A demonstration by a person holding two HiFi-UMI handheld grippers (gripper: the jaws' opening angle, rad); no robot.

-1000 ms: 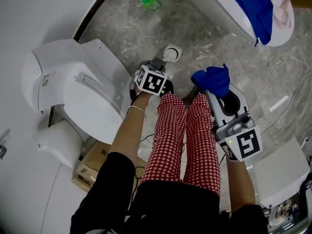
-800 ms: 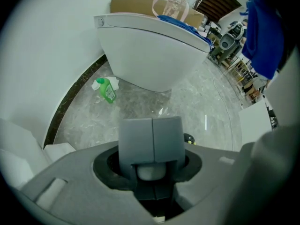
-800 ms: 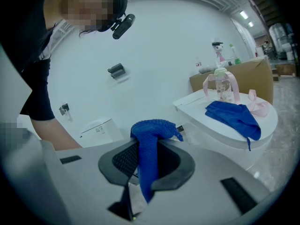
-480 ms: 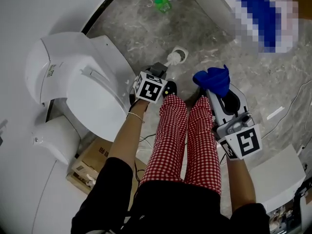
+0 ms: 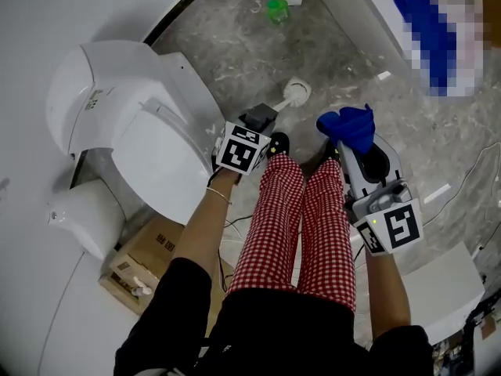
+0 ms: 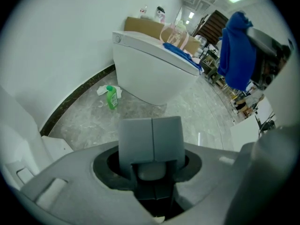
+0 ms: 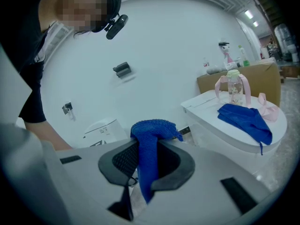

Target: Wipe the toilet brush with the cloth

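Clamped together, the jaws of the left gripper (image 5: 262,118) (image 6: 151,139) pinch the handle of the toilet brush (image 5: 295,93), a pale piece of which shows just under the grey pads (image 6: 136,137). The brush's white head sticks out beyond that gripper, over the grey marbled floor (image 5: 235,53). Just to its right, the right gripper (image 5: 346,144) (image 7: 147,161) has its jaws closed on the cloth (image 5: 348,125) (image 7: 150,144), a blue bundle that bulges above the tips and hangs down between them. The two tools are near each other but apart, in front of the person's red checked trousers (image 5: 290,225). A white toilet (image 5: 141,131) stands to the left, with a cardboard box (image 5: 145,261) below it. A green bottle (image 5: 275,9) (image 6: 111,97) lies by the wall, near a second toilet (image 6: 150,69) (image 7: 234,130) with another blue rag (image 7: 246,118) on its lid
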